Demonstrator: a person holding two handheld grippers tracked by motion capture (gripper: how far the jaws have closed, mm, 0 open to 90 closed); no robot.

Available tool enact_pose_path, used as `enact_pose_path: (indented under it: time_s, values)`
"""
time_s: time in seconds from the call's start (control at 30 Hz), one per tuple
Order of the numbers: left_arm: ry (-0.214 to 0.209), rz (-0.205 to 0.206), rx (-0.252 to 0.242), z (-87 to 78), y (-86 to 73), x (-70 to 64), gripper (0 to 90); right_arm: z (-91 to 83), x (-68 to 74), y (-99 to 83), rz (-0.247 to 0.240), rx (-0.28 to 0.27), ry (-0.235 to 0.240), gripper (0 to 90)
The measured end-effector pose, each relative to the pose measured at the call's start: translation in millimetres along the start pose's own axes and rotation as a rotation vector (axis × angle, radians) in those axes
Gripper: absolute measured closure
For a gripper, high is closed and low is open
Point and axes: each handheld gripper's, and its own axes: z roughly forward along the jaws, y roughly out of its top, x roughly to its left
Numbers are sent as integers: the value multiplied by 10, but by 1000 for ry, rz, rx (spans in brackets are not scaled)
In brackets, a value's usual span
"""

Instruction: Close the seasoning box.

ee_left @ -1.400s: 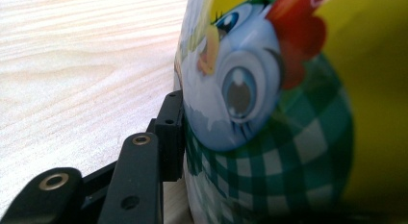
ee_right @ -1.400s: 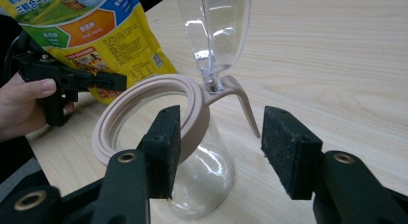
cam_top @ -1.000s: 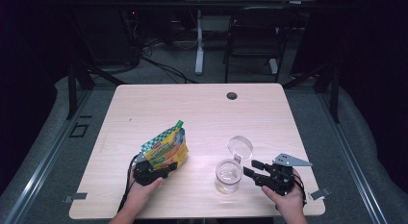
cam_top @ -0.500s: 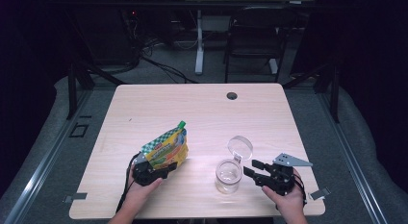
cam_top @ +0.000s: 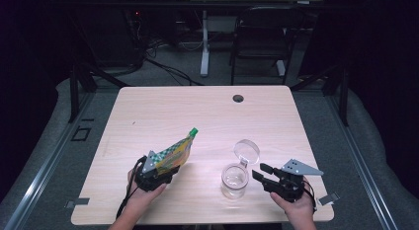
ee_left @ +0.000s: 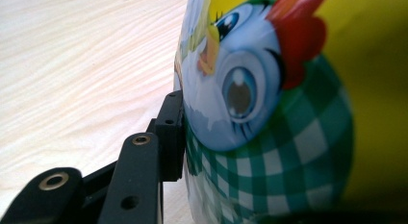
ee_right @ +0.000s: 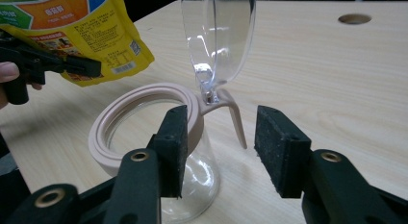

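A yellow snack pouch (cam_top: 174, 154) with a green cap (cam_top: 194, 132) leans up and to the right, and my left gripper (cam_top: 157, 172) is shut on its lower end. In the left gripper view one finger (ee_left: 171, 132) presses the pouch's cartoon print (ee_left: 269, 118). A clear glass jar (cam_top: 234, 179) stands to the right with its hinged clear lid (cam_top: 246, 151) flipped up. My right gripper (cam_top: 261, 172) is open just right of the jar. In the right gripper view the gripper (ee_right: 223, 142) has its left pad beside the jar's beige rim (ee_right: 139, 123), under the lid (ee_right: 219, 36).
The wooden table (cam_top: 207, 116) has a round cable hole (cam_top: 238, 98) near its far edge. Beyond the table stand a chair (cam_top: 262, 37) and desk legs on a dark floor. In the right gripper view, the pouch (ee_right: 82, 31) hangs to the upper left.
The pouch has tipped slightly further right, its capped end nearer the jar. The right gripper has barely moved.
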Motion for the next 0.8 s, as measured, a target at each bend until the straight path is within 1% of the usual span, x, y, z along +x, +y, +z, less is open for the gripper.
enact_pose_path:
  time_s: [0.03,0.07,0.13,0.17,0.2,0.23,0.27,0.3,0.4,0.43,0.47,0.5,0.57,0.6,0.63,0.67,0.7,0.73,0.77,0.8]
  values:
    - [0,0,0,0,0,0,597,0,0,0,0,0,0,556]
    - [15,18,1,-7,9,-10,597,-24,14,10,7,-13,2,556]
    - [32,37,0,-14,20,-21,598,-39,18,13,4,-13,10,555]
    - [32,37,0,-14,20,-21,597,-39,18,13,4,-13,10,555]
    - [44,51,0,-27,31,-33,597,-51,33,16,-12,-7,8,555]
    - [46,61,1,-37,36,-36,597,-55,42,18,-15,-14,8,554]
    - [51,71,-2,-43,40,-42,597,-73,53,28,-28,-19,0,554]
    - [54,78,2,-49,44,-48,597,-92,69,40,-39,-36,5,554]
    - [79,126,9,-57,63,-79,597,-158,144,83,-89,-84,10,554]
    - [79,126,9,-57,63,-79,597,-158,144,83,-89,-84,10,554]
    - [84,137,13,-56,68,-89,597,-168,175,90,-101,-99,4,553]
    - [88,140,10,-51,71,-104,597,-181,218,96,-131,-99,-3,557]
    - [97,168,19,-40,80,-138,597,-167,246,88,-104,-87,19,570]
    - [97,168,19,-40,80,-138,597,-167,246,88,-104,-87,19,570]
    - [117,206,34,-35,85,-172,597,-155,262,81,-101,-78,30,589]
    - [125,220,36,-31,86,-186,597,-149,274,80,-105,-74,25,596]
    - [125,220,36,-31,86,-186,597,-145,283,81,-109,-73,28,605]
    - [138,253,45,-26,90,-225,597,-146,294,83,-114,-75,29,615]
    - [140,263,48,-23,92,-241,597,-150,303,86,-111,-77,34,619]
    - [140,263,48,-23,92,-241,598,-150,303,86,-111,-77,34,619]
